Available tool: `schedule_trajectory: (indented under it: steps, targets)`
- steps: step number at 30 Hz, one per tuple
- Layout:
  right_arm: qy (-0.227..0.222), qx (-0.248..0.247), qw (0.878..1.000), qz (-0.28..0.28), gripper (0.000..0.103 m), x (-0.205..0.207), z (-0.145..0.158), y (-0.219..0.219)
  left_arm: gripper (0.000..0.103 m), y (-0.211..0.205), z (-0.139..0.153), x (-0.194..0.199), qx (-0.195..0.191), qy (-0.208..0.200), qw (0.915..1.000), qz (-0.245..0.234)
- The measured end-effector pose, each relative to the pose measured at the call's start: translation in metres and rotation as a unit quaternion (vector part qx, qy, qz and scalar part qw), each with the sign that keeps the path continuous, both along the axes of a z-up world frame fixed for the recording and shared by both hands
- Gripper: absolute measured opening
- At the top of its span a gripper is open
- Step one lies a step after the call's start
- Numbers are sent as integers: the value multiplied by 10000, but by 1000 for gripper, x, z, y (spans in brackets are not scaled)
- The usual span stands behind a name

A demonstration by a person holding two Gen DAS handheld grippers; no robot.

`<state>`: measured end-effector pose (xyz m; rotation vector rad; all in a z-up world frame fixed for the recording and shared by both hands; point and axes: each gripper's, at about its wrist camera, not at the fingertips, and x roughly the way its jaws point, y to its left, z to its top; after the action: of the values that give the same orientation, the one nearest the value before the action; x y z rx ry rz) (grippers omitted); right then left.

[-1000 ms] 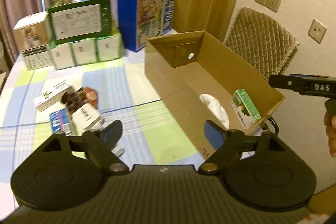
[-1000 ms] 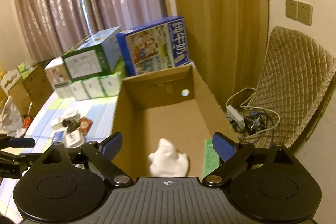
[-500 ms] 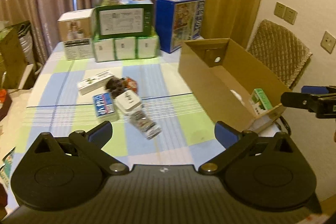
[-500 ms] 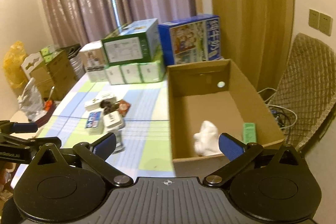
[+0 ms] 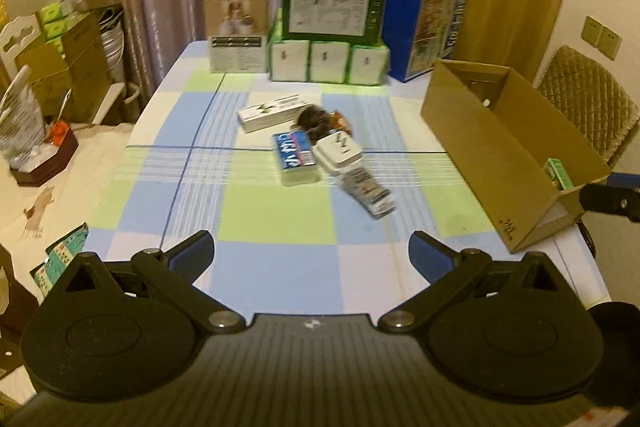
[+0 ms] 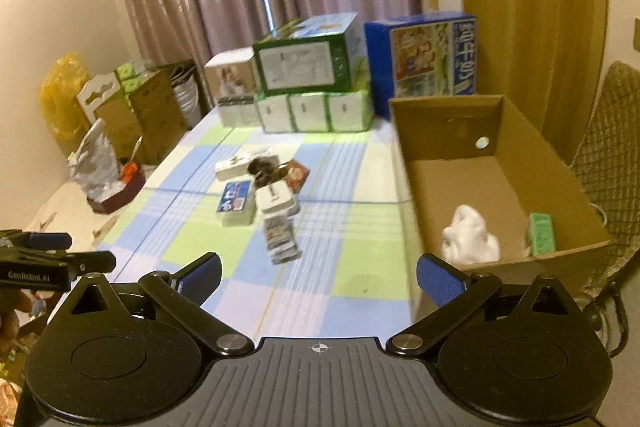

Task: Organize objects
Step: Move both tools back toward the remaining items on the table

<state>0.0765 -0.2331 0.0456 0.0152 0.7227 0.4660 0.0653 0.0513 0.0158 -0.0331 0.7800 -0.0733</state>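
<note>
The table (image 5: 280,227) wears a checked cloth of blue, green and white, and its far end is crowded with stacked cartons: a white box (image 5: 237,27) at the left, a green box (image 5: 332,9) sitting on a row of three green-and-white packs (image 5: 329,61), and a tall blue carton (image 5: 426,31) at the right. Curtains hang behind them. Off the table's left edge stand more cardboard boxes and a dark tray (image 5: 44,163) holding crumpled wrapping. A quilted chair back (image 5: 588,107) stands to the right, just behind the open cardboard box (image 5: 492,155).

That cardboard box sits along the right side of the table with its top open. Inside, toward its near end, lie a crumpled white cloth (image 6: 470,237) and a small green packet (image 6: 540,233) standing against the right wall.

The loose items are bunched in the middle of the table, well apart from both claws: a long white carton (image 5: 272,113) farthest, a dark fuzzy lump (image 5: 314,119) beside a reddish packet (image 6: 296,175), a blue-labelled pack (image 5: 294,157), a white square box (image 5: 338,151), and nearest, a blurred striped packet (image 5: 366,191). Several touch or overlap.

The left gripper (image 5: 312,259) hovers over the near edge of the table, fingers spread wide and holding nothing. The right gripper (image 6: 320,277) is likewise released and empty, near the box's near left corner.
</note>
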Motion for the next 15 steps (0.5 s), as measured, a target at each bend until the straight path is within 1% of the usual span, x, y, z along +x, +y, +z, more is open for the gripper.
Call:
schedule_trajectory:
  steps: [7, 15]
  targets:
    - [88, -35, 9997, 226, 101, 1, -15, 24, 102, 17, -8, 7, -18, 39, 9999, 148]
    - [97, -87, 9993, 344, 101, 21, -36, 46, 102, 26, -22, 32, 60, 93, 9999, 129]
